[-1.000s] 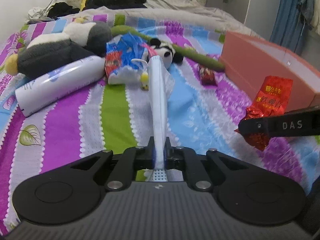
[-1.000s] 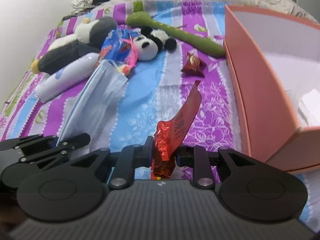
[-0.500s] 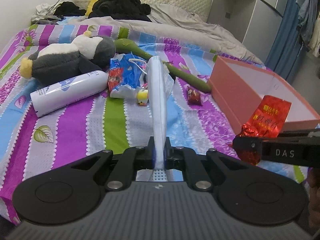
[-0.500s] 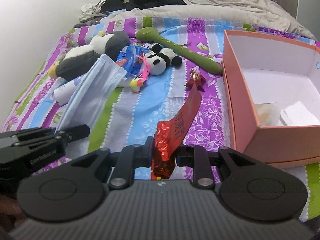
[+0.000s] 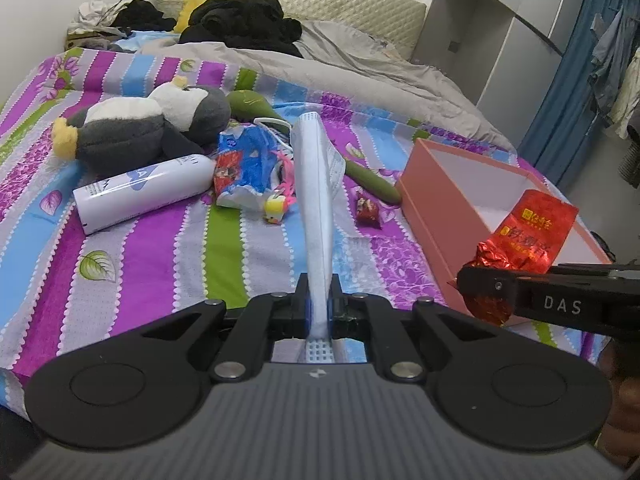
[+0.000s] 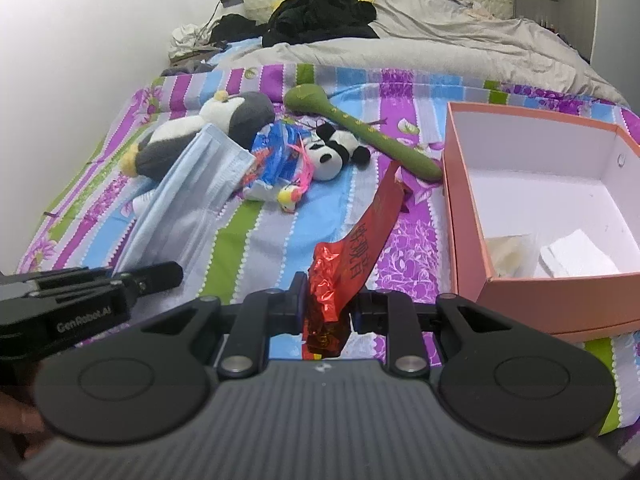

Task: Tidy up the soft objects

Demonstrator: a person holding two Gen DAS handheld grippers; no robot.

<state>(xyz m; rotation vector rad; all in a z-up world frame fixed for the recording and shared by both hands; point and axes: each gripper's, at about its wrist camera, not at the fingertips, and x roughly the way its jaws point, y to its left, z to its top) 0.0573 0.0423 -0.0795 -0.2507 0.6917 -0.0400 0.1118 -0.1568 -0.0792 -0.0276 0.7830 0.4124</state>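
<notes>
Both grippers now higher than a second ago, more of the striped bedspread (image 5: 168, 240) and pink box (image 6: 520, 292) in view; left gripper (image 5: 318, 312) stays clamped on the blue face mask (image 5: 316, 200), right gripper (image 6: 326, 304) on the red foil packet (image 6: 360, 240), both held above the bed. Loose on the bedspread: penguin plush (image 5: 140, 128), white bottle (image 5: 144, 190), blue snack bag (image 5: 244, 168), panda plush (image 6: 334, 152), green plush stick (image 6: 360, 128), small red candy (image 5: 368, 212). Box open, just right of the packet, nothing between.

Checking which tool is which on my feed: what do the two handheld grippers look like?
Both are matte black plastic. Each has a ribbed grey-black body, two round discs and silver screws. The left gripper bears "GenRobot.AI" in pale letters on its side. The right gripper reads "DAS". No cables or sleeves are visible.
</notes>
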